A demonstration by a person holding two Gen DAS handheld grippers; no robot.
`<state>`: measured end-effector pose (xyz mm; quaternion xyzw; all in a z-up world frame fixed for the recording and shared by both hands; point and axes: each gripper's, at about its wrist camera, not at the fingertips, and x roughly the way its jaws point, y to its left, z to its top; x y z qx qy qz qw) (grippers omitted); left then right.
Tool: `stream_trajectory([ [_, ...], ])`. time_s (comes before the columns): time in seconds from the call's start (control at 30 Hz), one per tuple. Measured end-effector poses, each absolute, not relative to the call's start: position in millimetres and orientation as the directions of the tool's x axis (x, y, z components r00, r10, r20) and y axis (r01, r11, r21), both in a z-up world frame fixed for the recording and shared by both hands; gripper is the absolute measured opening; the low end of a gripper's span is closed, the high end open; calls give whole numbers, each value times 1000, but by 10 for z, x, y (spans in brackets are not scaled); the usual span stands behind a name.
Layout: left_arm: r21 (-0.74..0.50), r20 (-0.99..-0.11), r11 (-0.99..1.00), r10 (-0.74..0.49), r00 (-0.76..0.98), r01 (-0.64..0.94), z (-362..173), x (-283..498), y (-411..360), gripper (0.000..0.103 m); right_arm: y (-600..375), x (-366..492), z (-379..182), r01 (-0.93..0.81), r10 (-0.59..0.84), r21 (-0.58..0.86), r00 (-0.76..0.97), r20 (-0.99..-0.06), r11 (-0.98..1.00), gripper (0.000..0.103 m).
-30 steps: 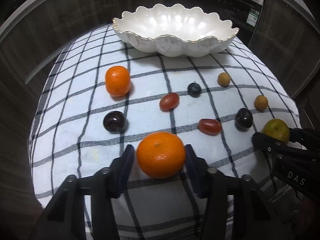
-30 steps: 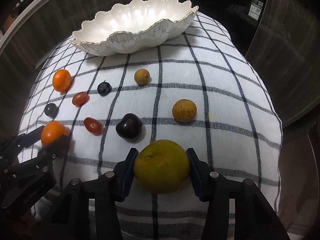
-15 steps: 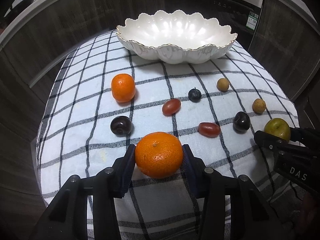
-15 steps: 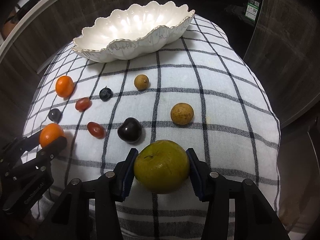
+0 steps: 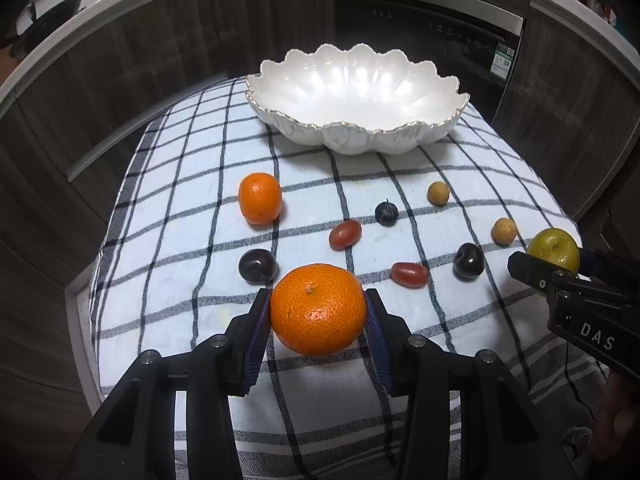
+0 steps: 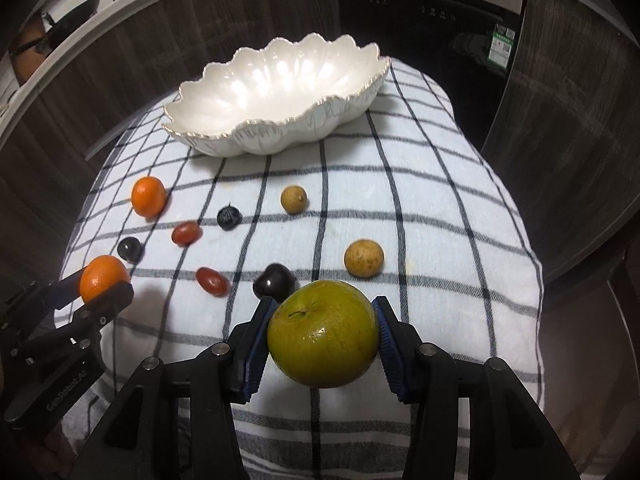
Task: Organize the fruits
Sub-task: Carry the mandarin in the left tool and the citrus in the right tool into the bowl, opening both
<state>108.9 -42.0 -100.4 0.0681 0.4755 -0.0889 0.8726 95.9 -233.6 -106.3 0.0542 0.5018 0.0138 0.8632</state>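
Two fruits are in hand at this stage. Your left gripper [image 5: 318, 318] is clamped on the large orange mandarin [image 5: 318, 309], its pads pressing both flanks, and the fruit appears to sit just clear of the checked cloth [image 5: 180, 280]. Your right gripper [image 6: 323, 340] is clamped on the green fruit [image 6: 323, 333] in the same manner.

The white scalloped bowl [image 5: 420, 130] stands empty at the far end of the cloth, well apart from both grippers. Between you and the bowl lie the loose fruits: a smaller mandarin [image 5: 260, 203], two red grape tomatoes [image 5: 345, 234], dark plums [image 5: 257, 265] and two tan round fruits [image 5: 438, 193].

Judged step: pick complete, transfer to the bowl pending. For the next move, raise each fruit high enough to pass over the loose fruits and the bowl's raised rim, then carry it forward. Bring the grippers in one at a time, since both converge on one dish. Lower each fruit into the basin before parting the pads; a round fruit released high can roll out or chip the glaze.
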Motion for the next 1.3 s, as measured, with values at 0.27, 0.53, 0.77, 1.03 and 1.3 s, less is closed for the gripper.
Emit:
stream_trajectory([
  [0.27, 32, -830, 978, -88, 551, 205, -851, 1132, -400, 45, -2316, 1026, -884, 3, 82, 99, 532, -843, 995, 50],
  [0.53, 20, -817, 981, -94, 569, 191, -731, 1266, -390, 45, -2323, 1175, -754, -17, 92, 99, 561, -823, 995, 50],
  [0.77, 15, -807, 984, -91, 583, 175, -701, 1474, -440, 45, -2333, 1420, -667, -42, 107, 102, 590, -800, 994, 50],
  [1.03, 25, -788, 987, -80, 611, 160, -619, 1792, -511, 45, -2394, 1759, -596, -59, 108, 91, 612, -784, 994, 50],
  [1.3, -17, -788, 992, -92, 609, 128, -562, 2138, -519, 45, -2428, 2063, -467, -78, 103, 70, 641, -761, 995, 50],
])
